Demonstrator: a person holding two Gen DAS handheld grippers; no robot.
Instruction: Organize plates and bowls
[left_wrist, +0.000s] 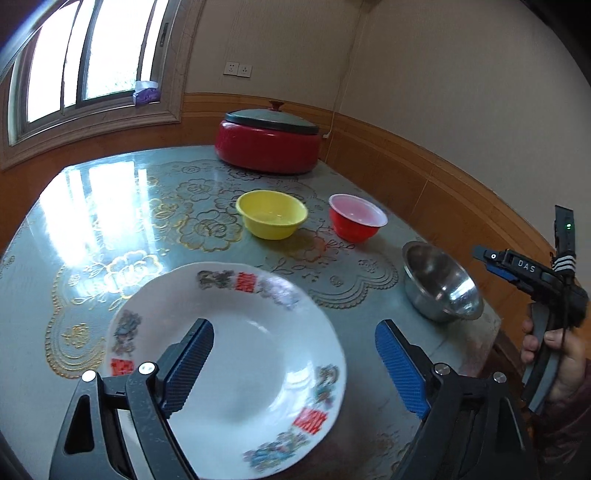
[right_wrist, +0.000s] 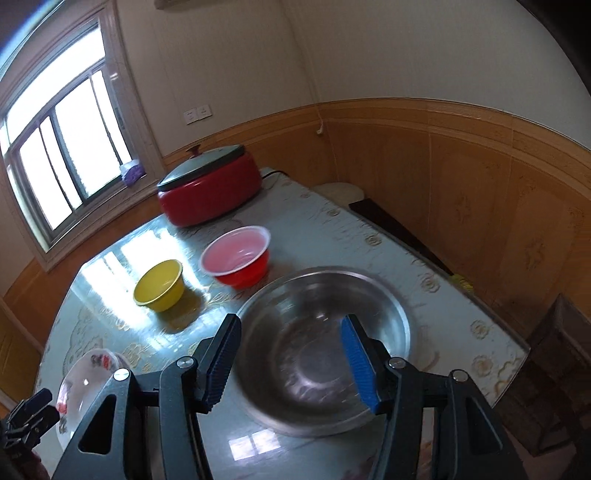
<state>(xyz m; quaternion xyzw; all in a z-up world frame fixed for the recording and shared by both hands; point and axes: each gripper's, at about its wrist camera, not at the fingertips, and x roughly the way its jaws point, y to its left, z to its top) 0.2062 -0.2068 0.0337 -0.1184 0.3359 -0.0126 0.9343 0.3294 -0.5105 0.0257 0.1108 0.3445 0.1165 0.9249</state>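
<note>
A white plate (left_wrist: 236, 354) with red and floral marks lies on the table's near left; it also shows in the right wrist view (right_wrist: 85, 384). My left gripper (left_wrist: 295, 343) is open above it, empty. A steel bowl (right_wrist: 321, 350) sits at the near right, also in the left wrist view (left_wrist: 439, 280). My right gripper (right_wrist: 291, 347) is open just above the steel bowl, empty; it shows from the side in the left wrist view (left_wrist: 484, 254). A yellow bowl (left_wrist: 271, 214) (right_wrist: 159, 285) and a red bowl (left_wrist: 356, 218) (right_wrist: 238, 256) stand mid-table.
A red electric pot (left_wrist: 267, 142) (right_wrist: 208, 184) with a dark lid stands at the table's far end by the wall. The table (left_wrist: 110, 206) has a glossy floral cover. Wood-panelled walls run along the far and right sides; a window is at the left.
</note>
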